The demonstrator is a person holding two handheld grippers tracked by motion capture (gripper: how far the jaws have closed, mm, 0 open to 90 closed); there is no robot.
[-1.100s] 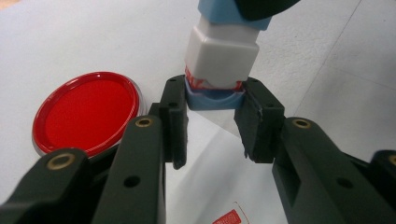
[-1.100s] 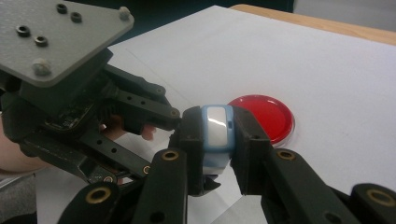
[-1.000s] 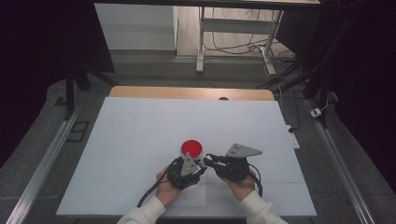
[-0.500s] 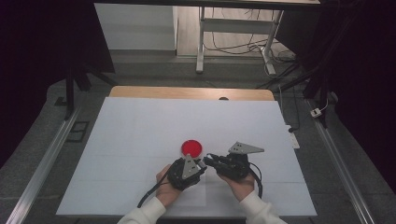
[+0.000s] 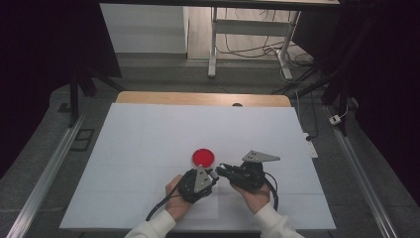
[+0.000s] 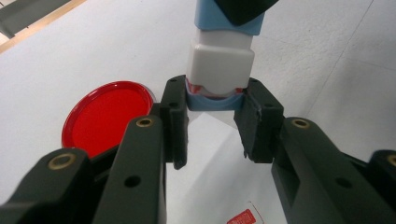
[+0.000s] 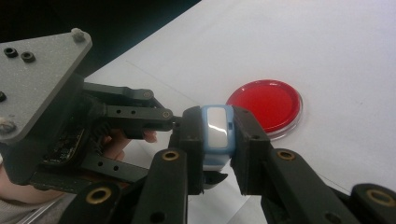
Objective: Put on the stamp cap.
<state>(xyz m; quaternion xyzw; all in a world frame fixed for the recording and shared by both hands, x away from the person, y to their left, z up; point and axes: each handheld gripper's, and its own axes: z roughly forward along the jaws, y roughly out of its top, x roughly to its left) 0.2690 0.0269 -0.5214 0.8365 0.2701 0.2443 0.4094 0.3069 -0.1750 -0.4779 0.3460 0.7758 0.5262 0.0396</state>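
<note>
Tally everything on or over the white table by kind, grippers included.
Red round lid: 1
White and blue block held between both grippers: 1
Grippers: 2, left gripper and right gripper
Total: 4

No writing can be read anywhere; the small red-and-white label (image 6: 243,217) at the bottom of the left gripper view is too blurred.

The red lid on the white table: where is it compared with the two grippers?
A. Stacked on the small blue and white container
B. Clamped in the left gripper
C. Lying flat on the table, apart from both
C: the red lid lies flat on the table, untouched, while the left gripper and the right gripper both clamp the small blue and white container.
</note>
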